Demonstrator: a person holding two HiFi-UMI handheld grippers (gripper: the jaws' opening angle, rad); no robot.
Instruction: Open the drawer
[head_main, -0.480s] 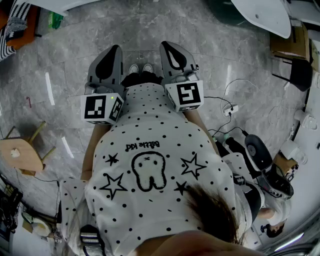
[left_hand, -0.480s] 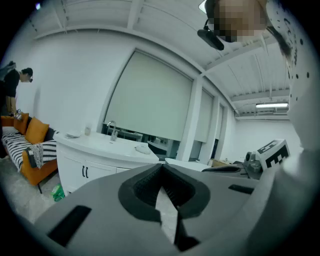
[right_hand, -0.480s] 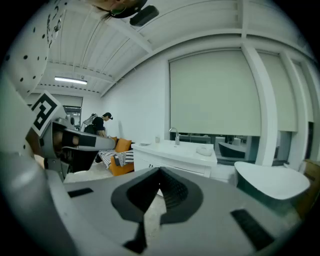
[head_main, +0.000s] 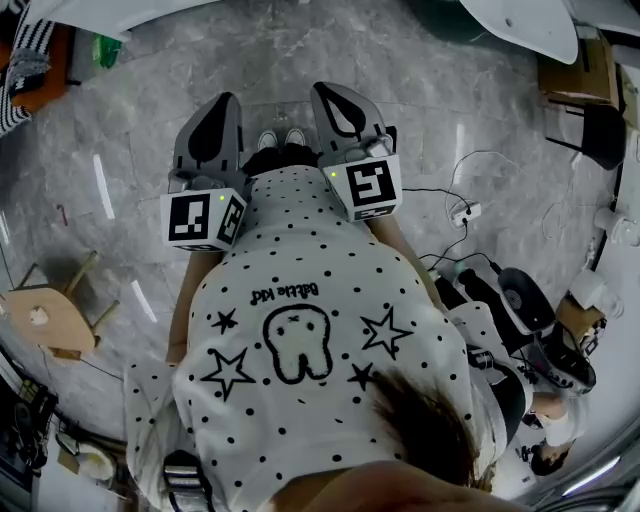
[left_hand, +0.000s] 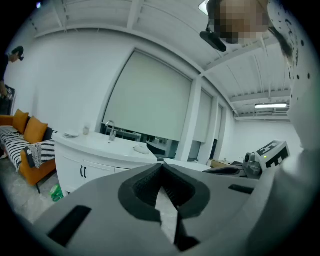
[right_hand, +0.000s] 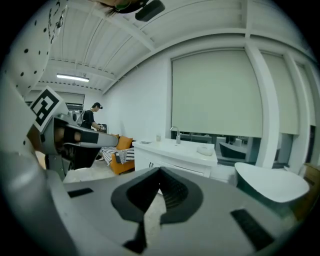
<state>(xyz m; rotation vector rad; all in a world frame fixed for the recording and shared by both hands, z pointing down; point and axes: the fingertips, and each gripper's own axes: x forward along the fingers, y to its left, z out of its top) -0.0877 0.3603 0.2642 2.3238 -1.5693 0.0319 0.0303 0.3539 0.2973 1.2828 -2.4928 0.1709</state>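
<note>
Head view: we hold the grey left tongs (head_main: 222, 105) and grey right tongs (head_main: 330, 95) clenched on nothing. Task apparently unstarted: we cannot pick out the drawer, presumably in the distant white tap-topped desk (left_hand: 95, 145), well apart.

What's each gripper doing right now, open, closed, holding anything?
Left gripper: closed, holding nothing.
Right gripper: closed, holding nothing.
</note>
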